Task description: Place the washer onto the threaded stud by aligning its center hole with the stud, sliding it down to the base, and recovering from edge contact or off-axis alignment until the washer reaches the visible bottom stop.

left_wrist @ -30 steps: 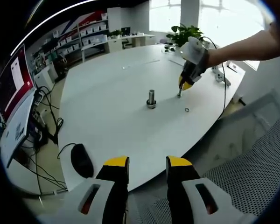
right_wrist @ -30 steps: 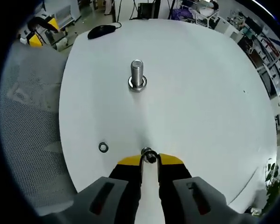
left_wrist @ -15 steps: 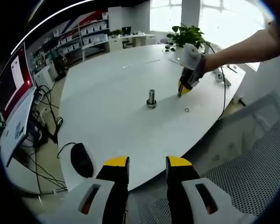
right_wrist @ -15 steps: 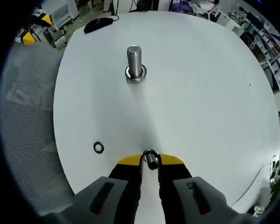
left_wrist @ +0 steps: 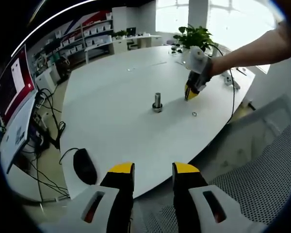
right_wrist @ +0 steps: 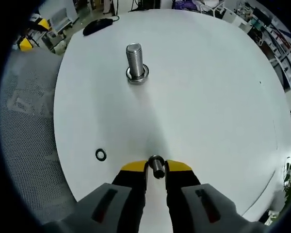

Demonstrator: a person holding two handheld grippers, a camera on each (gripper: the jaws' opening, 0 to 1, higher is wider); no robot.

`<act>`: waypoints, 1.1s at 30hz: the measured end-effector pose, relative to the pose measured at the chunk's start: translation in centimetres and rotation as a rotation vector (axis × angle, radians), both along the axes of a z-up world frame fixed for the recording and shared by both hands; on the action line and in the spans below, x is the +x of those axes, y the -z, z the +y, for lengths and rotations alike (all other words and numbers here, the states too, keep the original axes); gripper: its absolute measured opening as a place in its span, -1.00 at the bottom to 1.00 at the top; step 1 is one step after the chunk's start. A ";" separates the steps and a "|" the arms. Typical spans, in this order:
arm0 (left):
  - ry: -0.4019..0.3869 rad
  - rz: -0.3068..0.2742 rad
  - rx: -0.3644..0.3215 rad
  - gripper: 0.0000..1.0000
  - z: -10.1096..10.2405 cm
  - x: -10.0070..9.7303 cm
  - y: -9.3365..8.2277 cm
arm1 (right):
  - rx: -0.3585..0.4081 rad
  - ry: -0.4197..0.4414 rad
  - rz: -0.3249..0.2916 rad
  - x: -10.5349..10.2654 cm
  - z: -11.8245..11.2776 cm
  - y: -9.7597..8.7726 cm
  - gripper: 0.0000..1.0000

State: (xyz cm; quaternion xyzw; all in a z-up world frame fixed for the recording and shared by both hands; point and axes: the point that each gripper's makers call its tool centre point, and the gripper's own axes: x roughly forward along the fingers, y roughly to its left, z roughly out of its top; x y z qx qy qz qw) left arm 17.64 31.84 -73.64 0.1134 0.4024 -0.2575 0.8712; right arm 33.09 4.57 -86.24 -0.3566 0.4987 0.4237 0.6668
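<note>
A threaded steel stud [right_wrist: 135, 60] stands upright on the white table [right_wrist: 213, 97], with a ring-shaped base [right_wrist: 137, 75] around its foot. My right gripper [right_wrist: 155, 168] is shut on a small metal washer [right_wrist: 156, 164] held on edge between the yellow tips, well short of the stud. In the left gripper view the right gripper [left_wrist: 190, 92] hangs just above the table to the right of the stud [left_wrist: 157, 102], carried by a person's arm [left_wrist: 252, 48]. My left gripper [left_wrist: 153, 170] is open and holds nothing, back at the near table edge.
A second loose washer [right_wrist: 101, 155] [left_wrist: 194, 114] lies flat on the table. A black mouse [left_wrist: 85, 166] [right_wrist: 98, 25] sits near the table edge. A mesh chair [left_wrist: 262, 170] stands at the right, a monitor [left_wrist: 12, 92] and cables at the left.
My right gripper has lifted off the table with the washer and drifted slightly toward the stud. The left gripper has stayed still.
</note>
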 end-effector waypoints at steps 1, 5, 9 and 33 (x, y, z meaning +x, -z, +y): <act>-0.001 0.000 -0.001 -0.42 0.0 0.0 0.0 | 0.001 0.005 0.001 -0.1 -0.1 0.1 -0.59; -0.003 -0.003 0.004 -0.41 0.1 0.1 0.0 | -0.008 0.010 -0.003 -0.4 -0.6 0.2 -0.55; 0.006 0.008 0.012 -0.41 0.0 0.0 0.2 | 0.005 0.036 -0.009 -0.7 -1.1 0.0 -0.55; 0.015 0.011 0.021 -0.41 0.0 -0.2 0.3 | 0.088 0.073 0.048 -5.6 1.0 -0.5 -0.46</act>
